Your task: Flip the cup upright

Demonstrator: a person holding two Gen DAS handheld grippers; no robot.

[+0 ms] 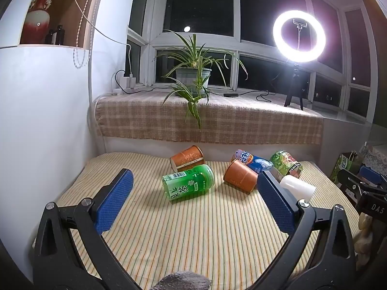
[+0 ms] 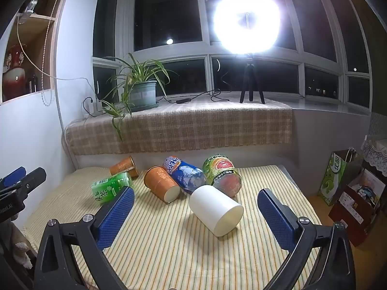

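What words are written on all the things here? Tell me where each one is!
"ARCTIC OCEAN" on the blue and orange drink cup lying on its side.
"绿茶" on the green plastic tea cup.
"DAS" on the black right hand-held gripper, cut off at the picture's edge.
"优酸" on the green paper bag, partly hidden.
The red and green fruit-label cup has characters too blurred to read.
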